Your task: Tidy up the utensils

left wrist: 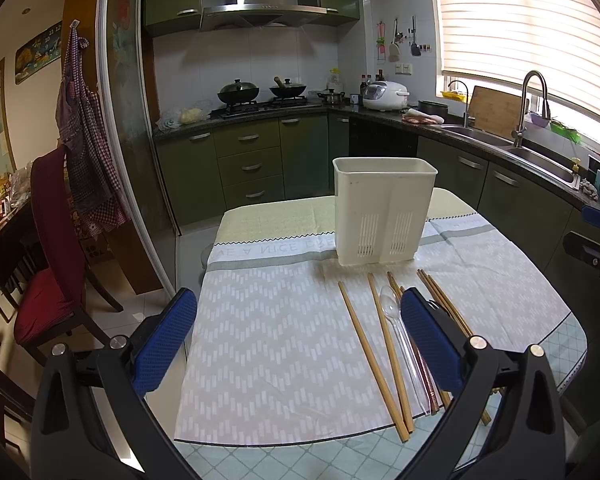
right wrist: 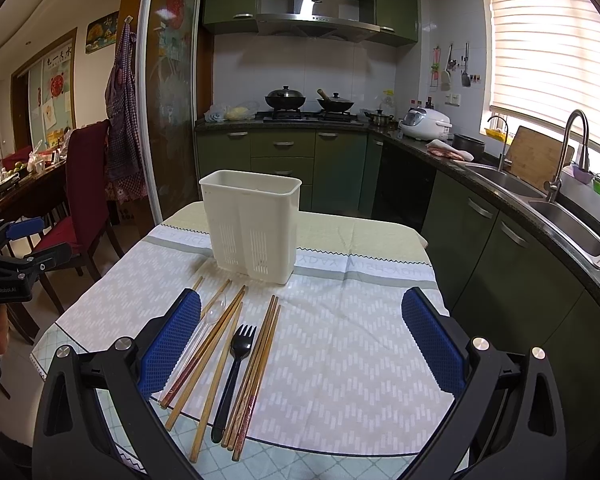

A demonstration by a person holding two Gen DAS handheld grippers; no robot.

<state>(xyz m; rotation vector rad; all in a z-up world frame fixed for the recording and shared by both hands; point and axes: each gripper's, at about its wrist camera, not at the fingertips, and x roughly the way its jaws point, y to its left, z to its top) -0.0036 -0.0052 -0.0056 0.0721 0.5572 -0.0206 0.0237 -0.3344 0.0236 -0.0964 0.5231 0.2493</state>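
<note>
Black fork [right wrist: 236, 364] only in right view

A white slotted utensil holder [right wrist: 251, 226] stands upright, with wooden chopsticks [right wrist: 256, 364], a black plastic fork [right wrist: 234, 372] and a clear plastic spoon [left wrist: 398, 328] lying flat before it.

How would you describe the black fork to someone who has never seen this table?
Find the tall white plastic utensil holder standing on the grey patterned tablecloth. In front of it lies a row of long brown wooden chopsticks. The black plastic fork lies among them, the only dark, pronged piece.
</note>
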